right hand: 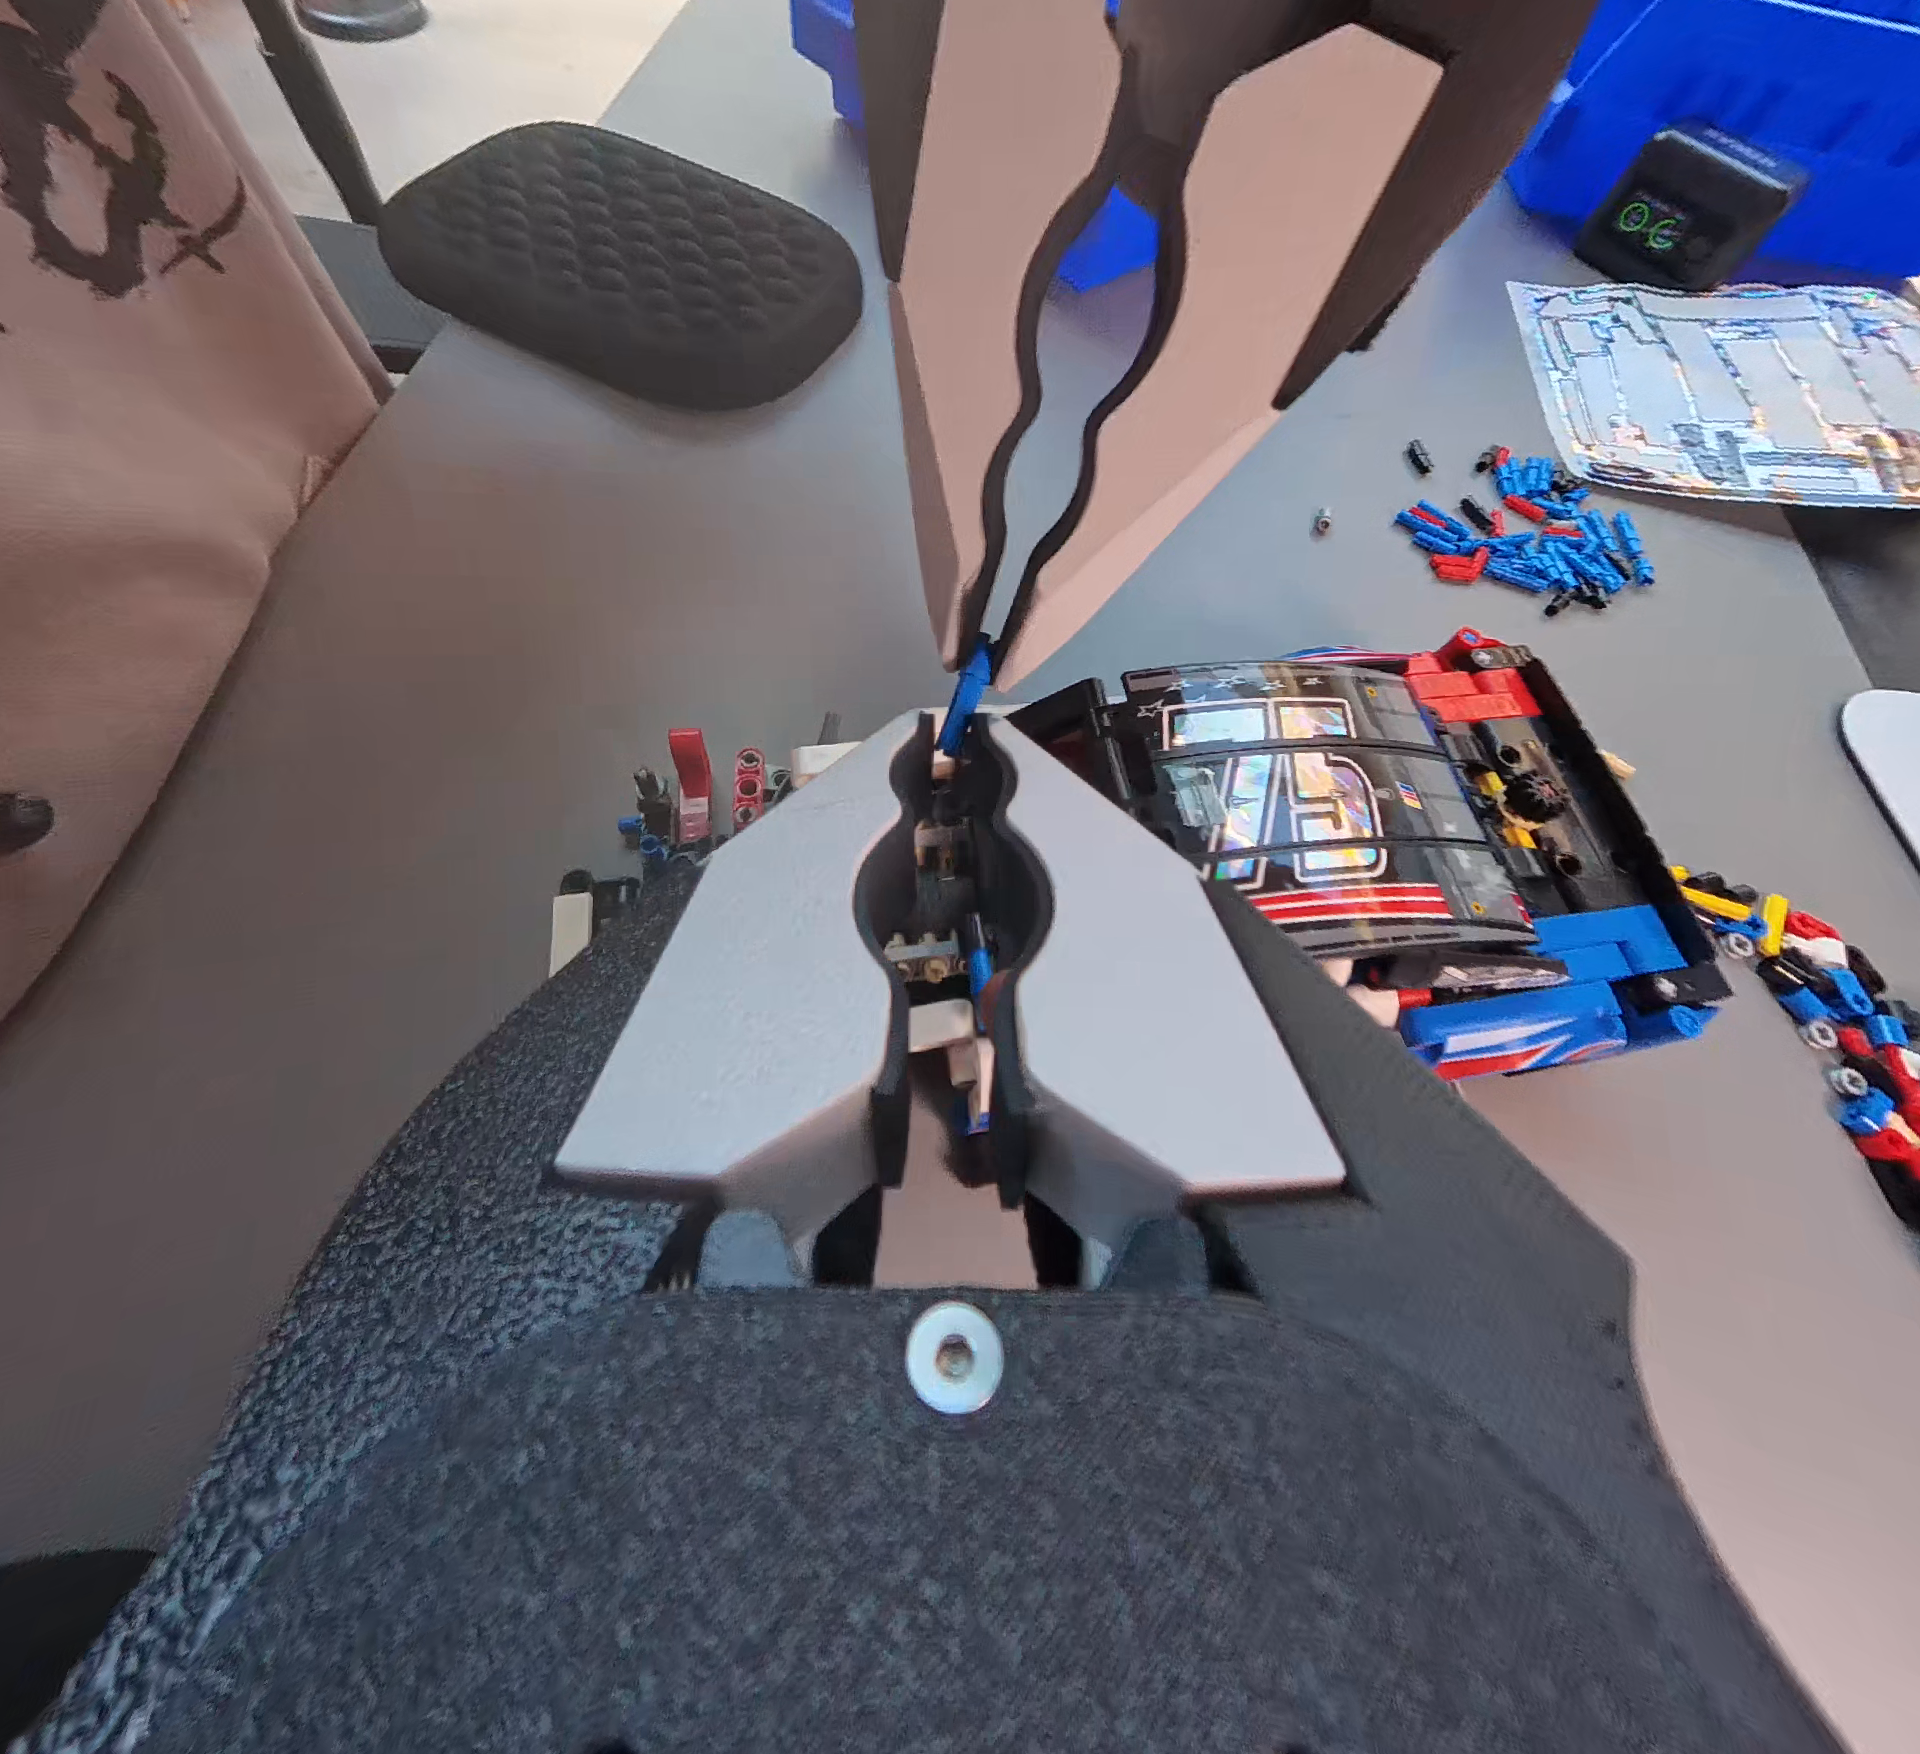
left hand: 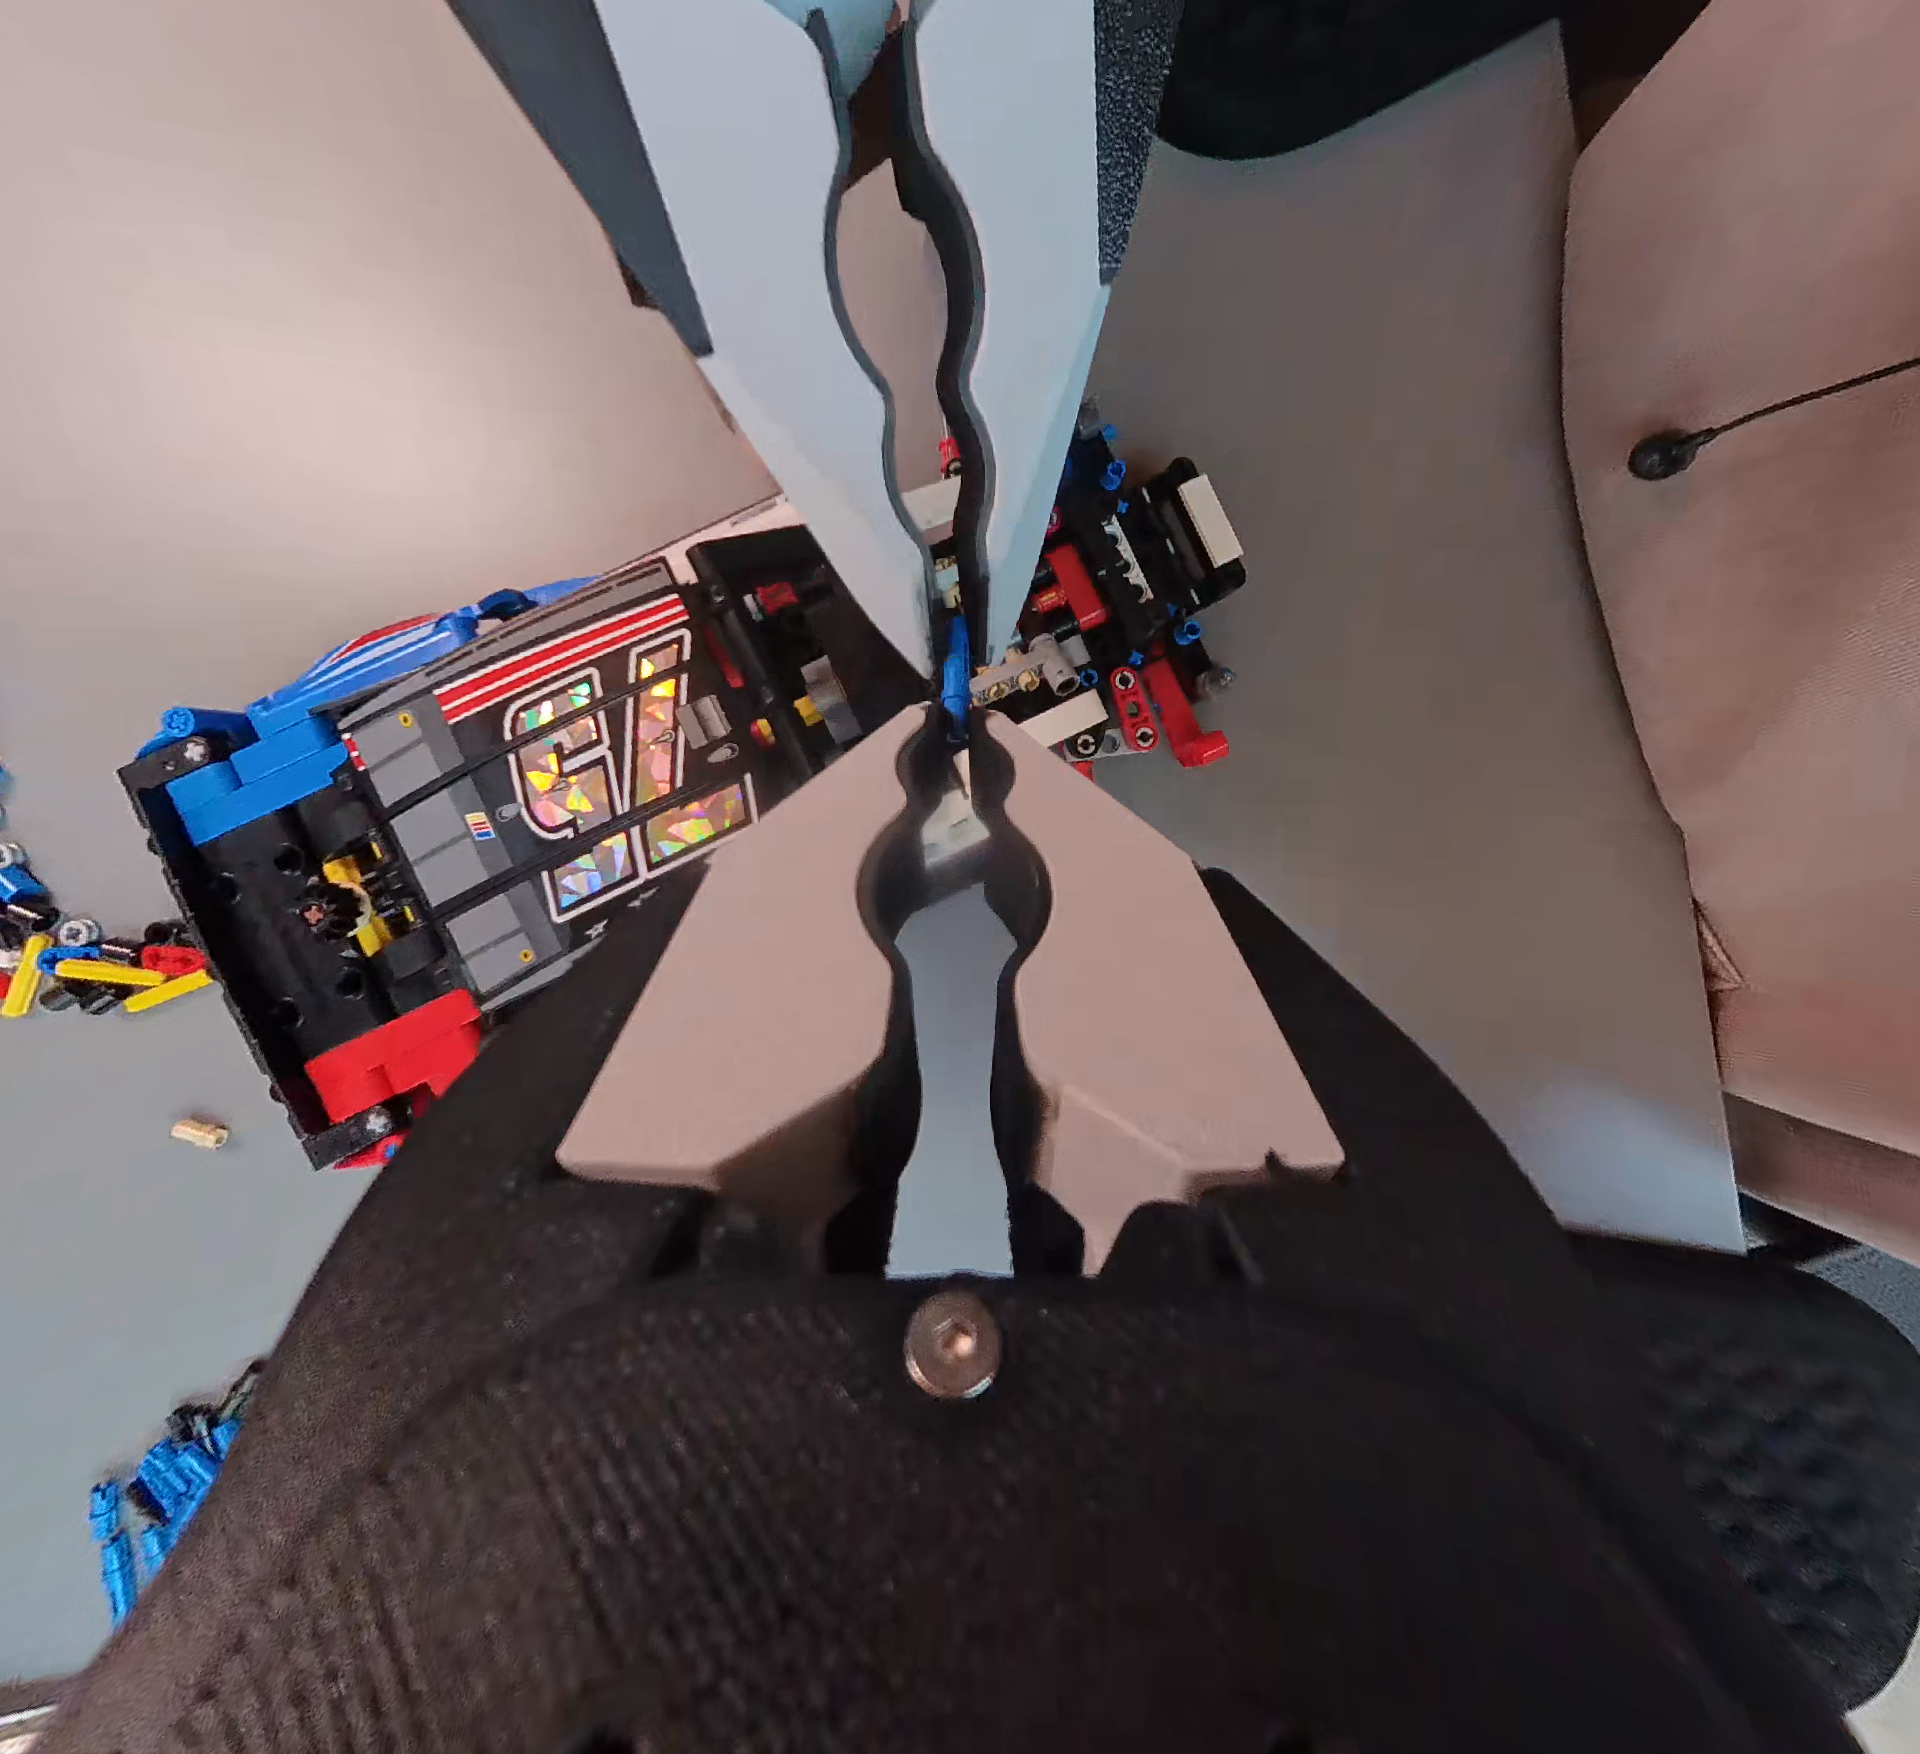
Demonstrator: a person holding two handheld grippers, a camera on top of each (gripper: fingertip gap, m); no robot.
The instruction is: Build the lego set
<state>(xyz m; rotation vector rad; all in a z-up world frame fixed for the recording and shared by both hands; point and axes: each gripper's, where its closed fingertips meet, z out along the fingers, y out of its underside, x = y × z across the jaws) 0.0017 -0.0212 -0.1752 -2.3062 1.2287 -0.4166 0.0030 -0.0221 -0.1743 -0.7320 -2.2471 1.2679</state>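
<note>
A small blue pin (left hand: 956,678) sits between the two grippers, which meet tip to tip above the table. My left gripper (left hand: 953,730), with tan fingers, is shut on one end of the pin. My right gripper (right hand: 958,733), with grey fingers, is shut on the other end of the pin (right hand: 966,686). The right gripper (left hand: 961,650) comes in from the top of the left wrist view; the left gripper (right hand: 979,655) does the same in the right wrist view. Below lie the black lego car (left hand: 468,821) (right hand: 1351,821) with a shiny sticker, and its open front frame (left hand: 1122,624) (right hand: 707,790).
Loose pins lie in piles (right hand: 1527,541) (right hand: 1849,1008) (left hand: 83,956) on the grey table (right hand: 520,665). A sticker sheet (right hand: 1714,395), blue bins (right hand: 1714,42) and a black device (right hand: 1683,208) stand at the back right. A black cushion (right hand: 623,260) and tan fabric (left hand: 1766,561) border the table. My two grippers' fingertips are within a few centimetres of each other.
</note>
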